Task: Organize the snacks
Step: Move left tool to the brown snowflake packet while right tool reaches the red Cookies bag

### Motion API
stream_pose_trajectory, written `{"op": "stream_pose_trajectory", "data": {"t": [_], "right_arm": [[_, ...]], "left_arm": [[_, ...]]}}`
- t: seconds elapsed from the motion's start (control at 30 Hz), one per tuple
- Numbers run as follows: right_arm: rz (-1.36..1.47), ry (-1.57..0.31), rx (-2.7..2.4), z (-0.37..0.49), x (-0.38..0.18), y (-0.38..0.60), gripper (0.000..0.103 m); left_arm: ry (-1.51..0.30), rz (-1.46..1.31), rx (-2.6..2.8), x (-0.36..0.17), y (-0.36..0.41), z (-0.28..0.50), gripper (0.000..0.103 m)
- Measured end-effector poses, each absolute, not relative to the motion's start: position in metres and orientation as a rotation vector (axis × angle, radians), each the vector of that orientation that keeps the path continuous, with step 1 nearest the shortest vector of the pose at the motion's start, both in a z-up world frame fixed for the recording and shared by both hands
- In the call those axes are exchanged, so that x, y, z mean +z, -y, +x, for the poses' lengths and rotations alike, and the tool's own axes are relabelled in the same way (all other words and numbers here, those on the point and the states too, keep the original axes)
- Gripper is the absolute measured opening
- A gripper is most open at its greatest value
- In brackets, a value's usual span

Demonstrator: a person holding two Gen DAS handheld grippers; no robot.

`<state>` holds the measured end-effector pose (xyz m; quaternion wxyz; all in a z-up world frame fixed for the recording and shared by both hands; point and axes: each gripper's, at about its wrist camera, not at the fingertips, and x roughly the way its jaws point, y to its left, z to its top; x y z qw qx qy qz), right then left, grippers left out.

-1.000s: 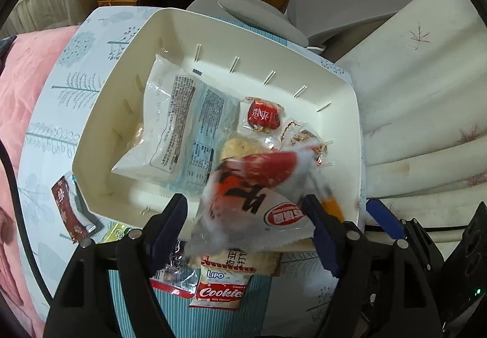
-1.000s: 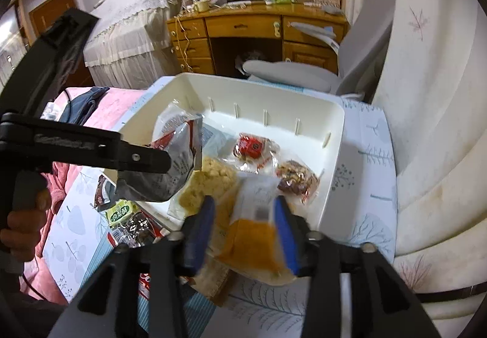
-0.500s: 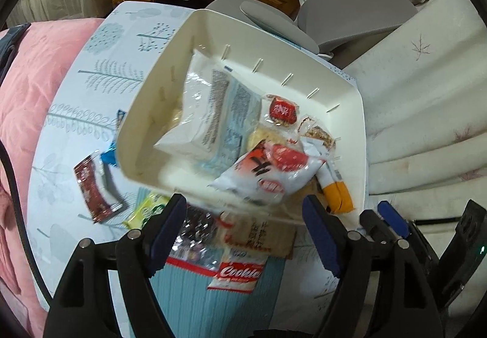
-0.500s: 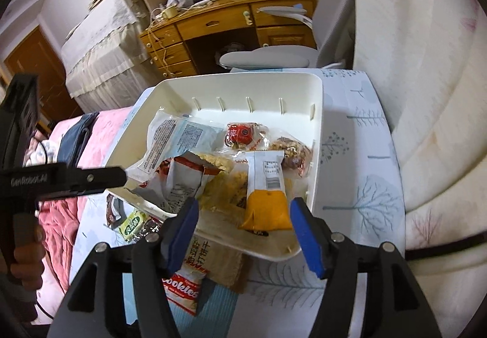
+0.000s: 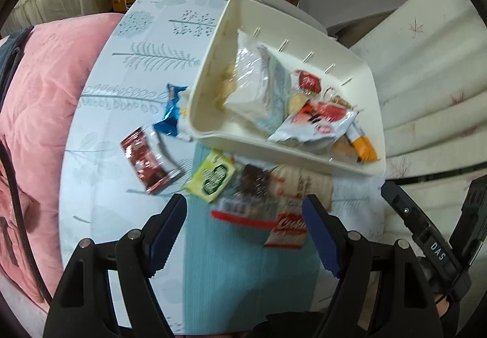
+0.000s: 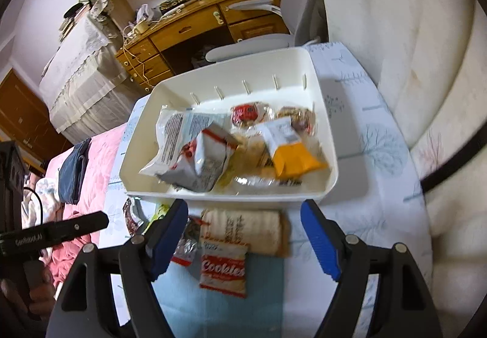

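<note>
Both jaws spread, empty, right gripper's (image 6: 243,237) just opened; red-and-white Cookies packet (image 6: 223,269) lies lengthwise between them, nearer than left gripper (image 5: 245,231).

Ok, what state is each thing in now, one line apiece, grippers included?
Left gripper: open, empty.
Right gripper: jaws just opened, nothing between them.
White plastic bin: upright on the table, partly filled.
Orange-and-white packet: lying in the bin.
Red-and-white cookie pack: outside the bin, flat on the table.
Yellow-green packet: outside the bin.
</note>
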<state>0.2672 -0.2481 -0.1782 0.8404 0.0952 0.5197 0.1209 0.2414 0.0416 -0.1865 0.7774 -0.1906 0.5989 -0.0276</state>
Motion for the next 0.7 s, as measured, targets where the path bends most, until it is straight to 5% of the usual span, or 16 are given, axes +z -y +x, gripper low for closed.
{"op": "stream_pose_trajectory", "data": {"t": [0.7], "right_arm": [[0.376,-1.202,0.073,0.222,-0.224,0.205,0.077]], "left_arm": [[-1.361,-0.283,-0.117,-0.222,-0.12,0.238,0.077]]}}
